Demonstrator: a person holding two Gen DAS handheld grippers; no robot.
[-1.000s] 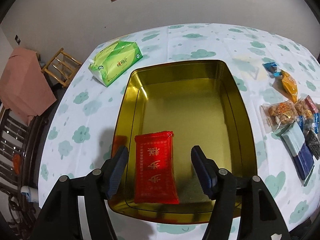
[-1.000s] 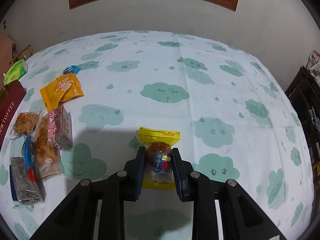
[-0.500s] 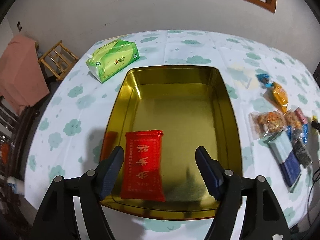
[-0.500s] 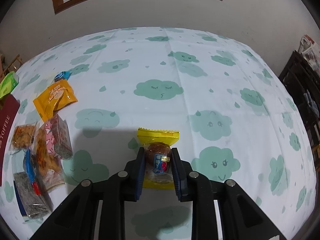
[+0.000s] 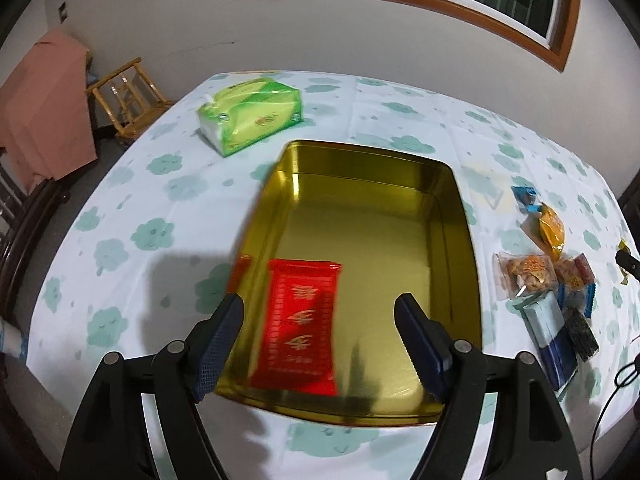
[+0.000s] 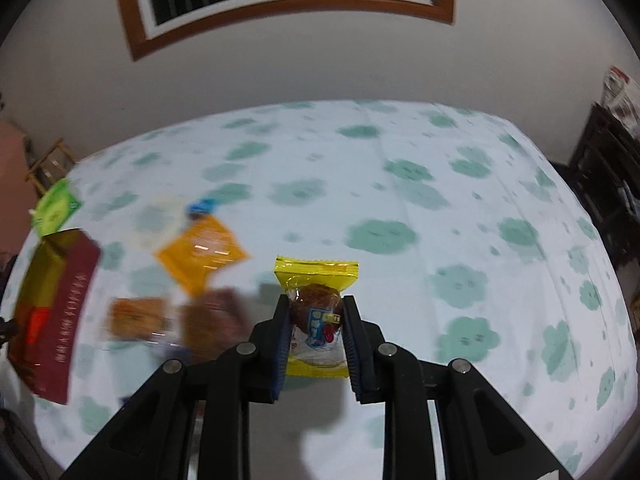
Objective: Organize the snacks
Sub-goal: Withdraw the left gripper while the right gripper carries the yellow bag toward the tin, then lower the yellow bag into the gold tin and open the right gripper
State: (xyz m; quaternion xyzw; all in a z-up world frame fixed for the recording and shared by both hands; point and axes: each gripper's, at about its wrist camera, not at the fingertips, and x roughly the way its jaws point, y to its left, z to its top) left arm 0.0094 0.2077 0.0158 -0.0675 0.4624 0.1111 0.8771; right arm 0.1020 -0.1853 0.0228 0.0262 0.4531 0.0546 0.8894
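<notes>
left of the yellow snack packet (image 6: 316,320) the right gripper (image 6: 316,336) jaws clamp — blurred snacks (image 6: 180,320).

Packet (image 5: 298,322) inside tin (image 5: 466,240); tissue pack (image 5: 250,118) behind, snacks (image 5: 548,280) right.

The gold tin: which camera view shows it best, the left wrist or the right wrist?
The left wrist view. There the gold tin fills the centre, open, with the red packet lying inside. The right wrist view shows only a blurred corner at its left edge, behind the tin's dark red side.
</notes>
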